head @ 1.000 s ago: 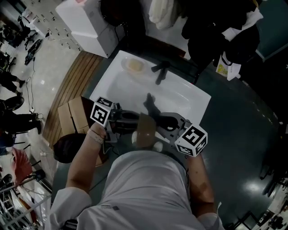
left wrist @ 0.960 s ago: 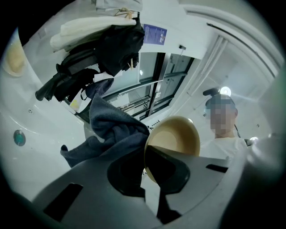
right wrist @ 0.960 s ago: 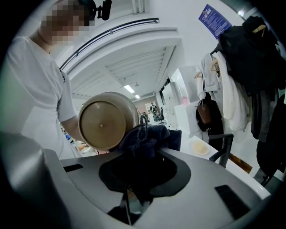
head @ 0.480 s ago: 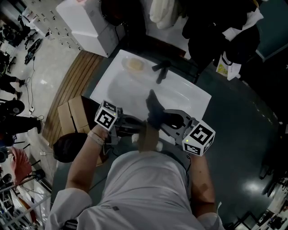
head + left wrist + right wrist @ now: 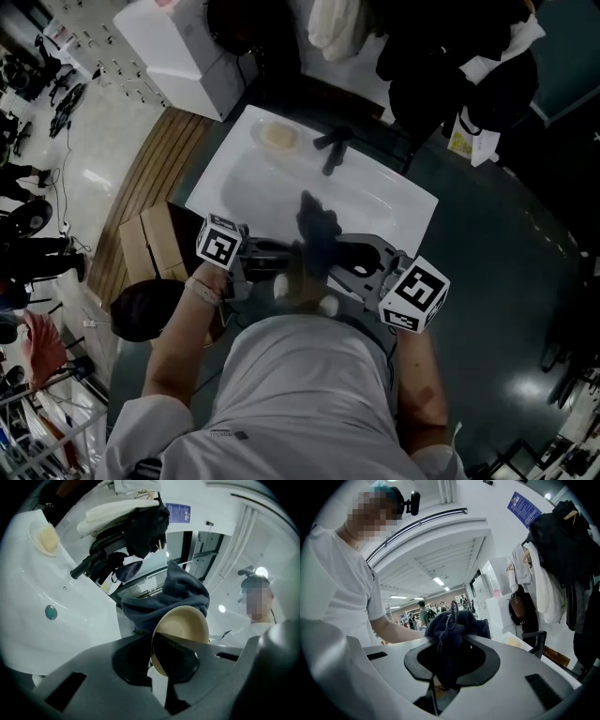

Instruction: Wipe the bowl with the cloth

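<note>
A tan bowl point(image 5: 182, 629) stands on edge, and my left gripper point(image 5: 161, 667) is shut on its rim. A dark blue cloth point(image 5: 163, 598) lies bunched against the bowl's upper edge. My right gripper point(image 5: 440, 679) is shut on that cloth point(image 5: 451, 632), which sticks up past its jaws. In the head view both grippers meet over the near rim of the white sink point(image 5: 246, 183). There the left gripper point(image 5: 265, 269) is at the left and the right gripper point(image 5: 354, 260) at the right. Between them the bowl point(image 5: 296, 283) shows dimly under the cloth point(image 5: 317, 228).
A black faucet point(image 5: 333, 148) and a soap dish point(image 5: 277, 137) sit at the sink's far rim. A cardboard box point(image 5: 150, 242) and a black bin point(image 5: 141, 309) stand to the left on the floor. Coats hang behind the sink.
The cloth has slid down and left across the bowl. The left gripper has crept rightward, and the right gripper has drifted slightly right and down.
</note>
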A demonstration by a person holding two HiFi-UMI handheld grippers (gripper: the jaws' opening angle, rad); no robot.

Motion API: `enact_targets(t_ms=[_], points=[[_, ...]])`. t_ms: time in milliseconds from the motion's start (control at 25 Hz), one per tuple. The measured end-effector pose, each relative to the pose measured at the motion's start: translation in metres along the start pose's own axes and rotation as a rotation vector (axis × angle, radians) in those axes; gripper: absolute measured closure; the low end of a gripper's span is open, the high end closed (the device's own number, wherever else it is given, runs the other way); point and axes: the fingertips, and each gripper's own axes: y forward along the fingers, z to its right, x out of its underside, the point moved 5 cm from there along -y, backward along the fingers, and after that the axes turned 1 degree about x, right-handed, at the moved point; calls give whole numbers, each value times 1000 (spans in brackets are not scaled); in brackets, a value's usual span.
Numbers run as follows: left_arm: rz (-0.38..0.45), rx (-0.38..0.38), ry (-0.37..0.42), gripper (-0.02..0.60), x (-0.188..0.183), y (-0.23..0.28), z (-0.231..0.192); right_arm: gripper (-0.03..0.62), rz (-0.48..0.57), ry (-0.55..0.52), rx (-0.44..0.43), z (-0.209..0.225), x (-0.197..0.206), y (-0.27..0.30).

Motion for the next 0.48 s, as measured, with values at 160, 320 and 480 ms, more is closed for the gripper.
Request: enact_targets(t_ms=[160, 320, 480], points=[[62, -37, -17, 563, -6, -5, -8, 508, 20, 7, -14, -5, -3, -5], [149, -81, -38, 563, -17, -14, -19, 508, 22, 14, -46, -10, -3, -10], [260, -47, -94, 563, -30, -25, -20, 508, -7, 7, -74, -15, 4, -8]])
